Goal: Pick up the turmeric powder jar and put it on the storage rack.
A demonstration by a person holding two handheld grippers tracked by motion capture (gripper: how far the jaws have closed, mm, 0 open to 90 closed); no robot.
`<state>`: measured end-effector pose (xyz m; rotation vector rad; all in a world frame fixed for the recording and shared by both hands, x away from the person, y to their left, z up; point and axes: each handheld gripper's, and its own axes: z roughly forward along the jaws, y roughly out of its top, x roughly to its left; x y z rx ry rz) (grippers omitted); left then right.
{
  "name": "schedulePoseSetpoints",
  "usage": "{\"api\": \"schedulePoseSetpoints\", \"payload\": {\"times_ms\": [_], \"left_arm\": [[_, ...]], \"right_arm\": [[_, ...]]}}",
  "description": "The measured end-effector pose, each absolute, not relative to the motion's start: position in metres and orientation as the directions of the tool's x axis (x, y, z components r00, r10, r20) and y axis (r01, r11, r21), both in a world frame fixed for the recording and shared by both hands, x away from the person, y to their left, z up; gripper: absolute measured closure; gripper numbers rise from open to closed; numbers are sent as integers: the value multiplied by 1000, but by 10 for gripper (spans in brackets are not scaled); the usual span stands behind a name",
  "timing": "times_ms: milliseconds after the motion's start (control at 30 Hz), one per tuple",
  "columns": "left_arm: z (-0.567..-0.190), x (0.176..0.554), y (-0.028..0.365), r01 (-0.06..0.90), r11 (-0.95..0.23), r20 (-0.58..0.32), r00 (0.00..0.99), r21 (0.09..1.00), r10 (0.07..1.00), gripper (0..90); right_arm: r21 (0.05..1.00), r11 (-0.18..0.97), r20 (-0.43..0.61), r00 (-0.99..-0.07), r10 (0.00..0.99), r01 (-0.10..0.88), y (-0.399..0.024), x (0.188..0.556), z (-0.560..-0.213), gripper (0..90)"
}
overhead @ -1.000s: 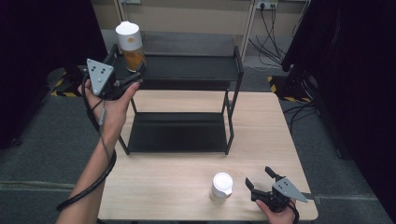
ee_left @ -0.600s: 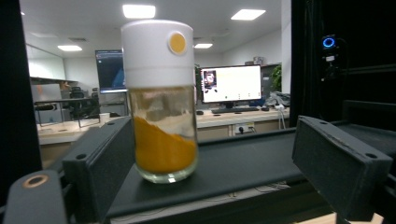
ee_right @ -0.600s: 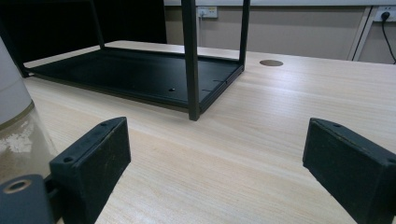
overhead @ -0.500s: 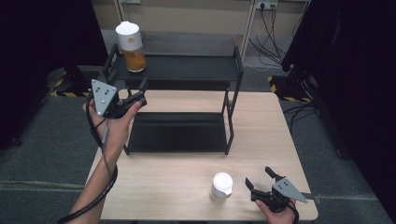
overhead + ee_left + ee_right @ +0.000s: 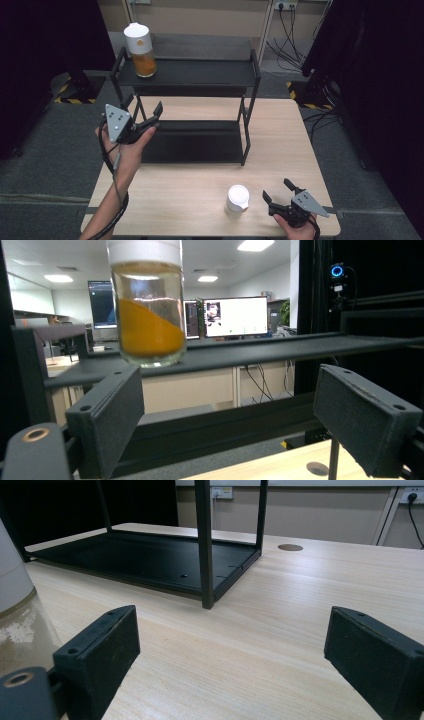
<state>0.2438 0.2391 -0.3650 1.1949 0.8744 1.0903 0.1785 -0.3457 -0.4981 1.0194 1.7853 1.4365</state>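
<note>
At frame edge, white-lidded jar (image 5: 15, 615) cut off beside right claw (image 5: 240, 655).

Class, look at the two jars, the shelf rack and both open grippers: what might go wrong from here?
1. The orange-filled jar stands near the left end of the rack's top shelf; a knock from the left gripper might tip it off.
2. The white-lidded jar sits beside the open right gripper; a careless sweep might topple it.

orange jar (image 5: 147, 305) lid cropped, white-lidded jar (image 5: 17, 615) edge-cut
</note>
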Motion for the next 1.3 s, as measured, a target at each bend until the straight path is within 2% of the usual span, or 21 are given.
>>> {"api": "schedulePoseSetpoints", "payload": {"times_ms": [1100, 1300], "left_arm": [[-445, 209, 234, -144, 51, -7, 290, 988, 957, 124], [-465, 202, 232, -109, 48, -13, 296, 993, 955, 124]], "right_arm": [[977, 107, 0, -508, 861, 182, -346, 178, -499, 80], [978, 108, -2, -509, 861, 180, -346, 178, -499, 80]]}}
